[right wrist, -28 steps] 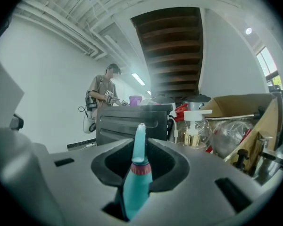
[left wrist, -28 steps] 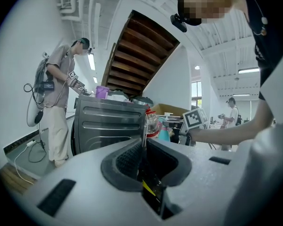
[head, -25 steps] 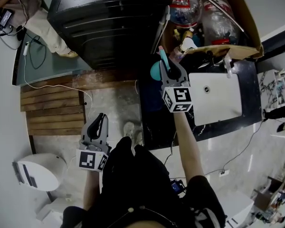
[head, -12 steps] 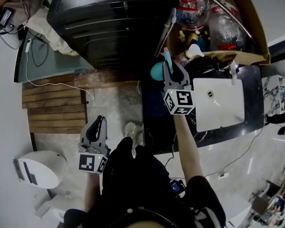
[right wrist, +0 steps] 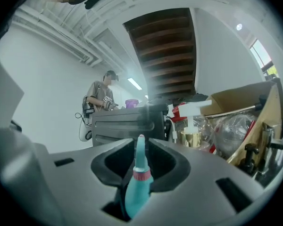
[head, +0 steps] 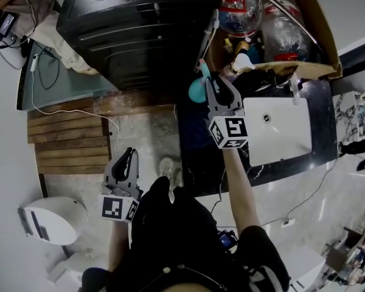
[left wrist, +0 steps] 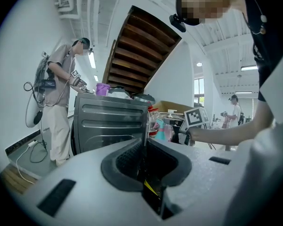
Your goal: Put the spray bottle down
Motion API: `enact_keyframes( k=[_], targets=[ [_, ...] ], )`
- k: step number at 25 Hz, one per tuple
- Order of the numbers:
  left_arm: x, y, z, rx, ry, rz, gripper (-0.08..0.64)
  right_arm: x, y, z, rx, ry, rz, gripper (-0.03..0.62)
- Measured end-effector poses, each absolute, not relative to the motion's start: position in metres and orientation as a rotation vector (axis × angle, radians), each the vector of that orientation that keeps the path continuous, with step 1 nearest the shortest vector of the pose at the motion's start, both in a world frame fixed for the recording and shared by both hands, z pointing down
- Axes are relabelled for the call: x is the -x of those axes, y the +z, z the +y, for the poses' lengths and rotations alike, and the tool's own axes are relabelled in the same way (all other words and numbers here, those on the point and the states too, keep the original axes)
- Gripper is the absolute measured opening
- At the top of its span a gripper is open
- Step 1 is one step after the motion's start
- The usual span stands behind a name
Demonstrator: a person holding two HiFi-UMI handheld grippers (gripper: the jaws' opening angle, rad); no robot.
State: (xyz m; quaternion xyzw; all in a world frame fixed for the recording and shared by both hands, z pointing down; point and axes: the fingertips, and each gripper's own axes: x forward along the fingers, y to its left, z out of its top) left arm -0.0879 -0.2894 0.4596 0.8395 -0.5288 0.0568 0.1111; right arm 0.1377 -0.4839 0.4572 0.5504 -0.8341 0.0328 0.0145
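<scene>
The spray bottle (head: 196, 89) is teal with a pink collar and a long thin nozzle. My right gripper (head: 217, 92) is shut on it above the left end of the black counter (head: 201, 154), just in front of the cardboard box. In the right gripper view the bottle (right wrist: 137, 185) stands upright between the jaws, nozzle pointing up. My left gripper (head: 128, 157) hangs low at the left over the floor; its jaws are shut with nothing in them, as the left gripper view (left wrist: 145, 160) also shows.
A black washing machine (head: 134, 29) stands beyond. A cardboard box (head: 319, 41) full of bottles and jars sits behind the white sink (head: 280, 132). A white-capped pump bottle (head: 241, 58) is beside the gripper. A wooden slat mat (head: 67, 139) covers the floor at left. Another person (left wrist: 61, 102) stands by the machine.
The right gripper with the spray bottle has drifted slightly left over the counter's end. The left gripper has stayed low and shut.
</scene>
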Motion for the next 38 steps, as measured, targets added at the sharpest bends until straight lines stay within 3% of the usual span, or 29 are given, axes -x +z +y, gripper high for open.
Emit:
enact_keyframes(
  k=[21,33,38],
  targets=[
    [0.018,0.410,-0.290,-2.720,-0.005,-1.303,0.034,-0.198,0.411,-0.344,-1.910,0.101,-2.501,0.094],
    [-0.031,0.389,-0.281,-2.828,-0.089,-1.115,0.035,-0.218,0.386,-0.246,-2.077,0.104,-2.410,0.006],
    [-0.042,0.385,-0.276,-2.849,-0.093,-1.063,0.035,-0.217,0.387,-0.222,-2.113,0.145,-2.372,0.003]
  ],
)
